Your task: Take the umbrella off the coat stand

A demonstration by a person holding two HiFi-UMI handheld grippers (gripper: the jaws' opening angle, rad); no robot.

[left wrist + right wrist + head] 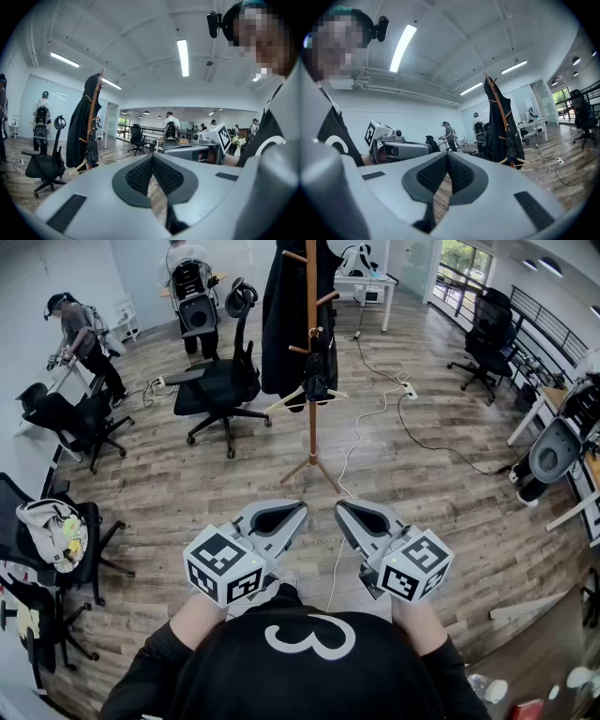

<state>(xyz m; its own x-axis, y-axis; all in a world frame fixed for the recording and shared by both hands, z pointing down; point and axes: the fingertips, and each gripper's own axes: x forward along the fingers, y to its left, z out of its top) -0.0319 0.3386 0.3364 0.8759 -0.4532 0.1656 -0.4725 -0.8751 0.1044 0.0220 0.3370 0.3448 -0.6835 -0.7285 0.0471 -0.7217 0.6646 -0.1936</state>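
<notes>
Head view shows the umbrella (319, 371) hanging against the pole of the coat stand (311, 432), about midway up and on the side that faces me. I judge it to be light and easy to lift. The folded cloth is probably soft and would give under my pads, while the shaft inside should be stiff. I would therefore take hold around the bundle's middle, or high up near where it hooks over a peg, and lift it before drawing it away. How it is hooked is too small to tell. A grip on loose cloth alone could slip.

It looks like a short, dark, collapsed bundle hanging straight down, narrower than the dark coat (286, 315) draped from the stand's upper pegs. A pale wooden hanger (302, 399) sits just below it on the stand.

A black office chair (220, 381) stands to the left of the stand. A white cable (361, 442) trails over the plank floor to the right of its foot.

Both of my tools are well short of the stand, on my side of its base. The left gripper (298, 510) and the right gripper (343, 508) each have their fingers pressed together at the tips, with nothing between them.
</notes>
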